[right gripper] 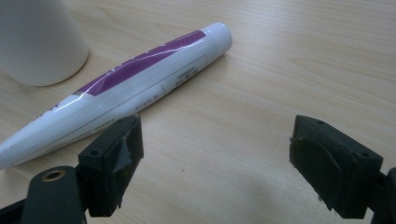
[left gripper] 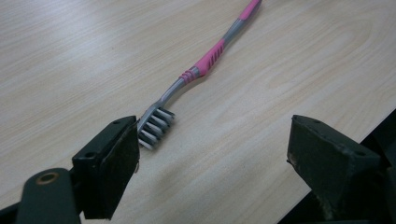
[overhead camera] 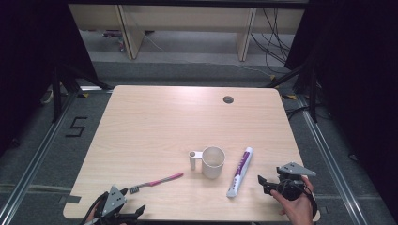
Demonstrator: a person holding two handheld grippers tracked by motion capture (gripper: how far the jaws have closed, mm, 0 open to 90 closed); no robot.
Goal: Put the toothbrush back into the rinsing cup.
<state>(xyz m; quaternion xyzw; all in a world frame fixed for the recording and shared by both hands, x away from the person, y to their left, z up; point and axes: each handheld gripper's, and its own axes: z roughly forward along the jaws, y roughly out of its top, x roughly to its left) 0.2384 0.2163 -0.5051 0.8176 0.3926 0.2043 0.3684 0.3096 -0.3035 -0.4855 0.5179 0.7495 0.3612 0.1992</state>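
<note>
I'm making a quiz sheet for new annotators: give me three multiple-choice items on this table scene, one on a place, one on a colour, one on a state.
1. Where does the toothpaste tube lie relative to the cup in the high view?
A. left of it
B. right of it
C. inside it

2. What colour is the toothbrush handle?
A. pink and grey
B. green
C. black

3. How does the left gripper stand?
A. shut on the toothbrush
B. shut on nothing
C. open, with the bristles near one jaw

Answers:
1 B, the tube lies flat on the table on the cup's right in the high view.
2 A, pink grips on a grey stem show in the left gripper view.
3 C, a wide gap shows between its jaws.
</note>
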